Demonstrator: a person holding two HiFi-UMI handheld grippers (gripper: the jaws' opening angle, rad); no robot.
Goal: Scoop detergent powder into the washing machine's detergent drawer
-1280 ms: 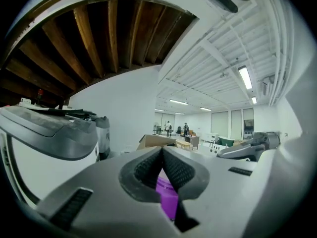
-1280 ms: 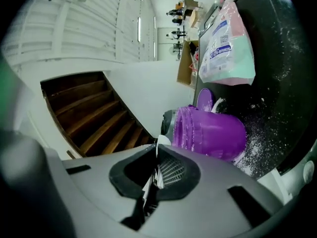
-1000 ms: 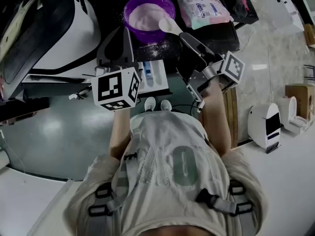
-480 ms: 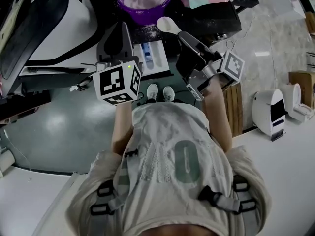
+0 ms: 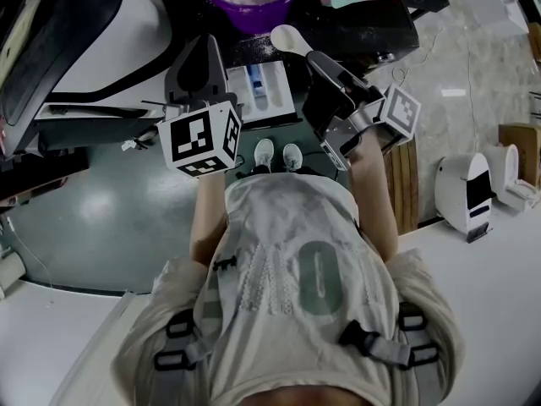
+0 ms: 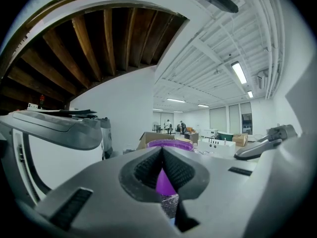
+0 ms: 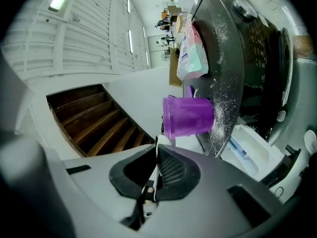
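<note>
Lifted from the purple bowl (image 5: 254, 17) a second ago, the white scoop (image 5: 289, 38) hangs near the detergent drawer (image 5: 269, 90), handle pinched in right gripper (image 5: 319, 63) fingers; left gripper (image 5: 205, 47) fingers closed, empty

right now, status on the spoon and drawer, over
Left gripper shut, empty, beside the drawer. Right gripper shut on spoon, held between purple bowl and open drawer. Nothing seen blocking the drawer.

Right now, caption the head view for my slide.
Right gripper holds a white scoop between the purple powder tub and the open detergent drawer.
</note>
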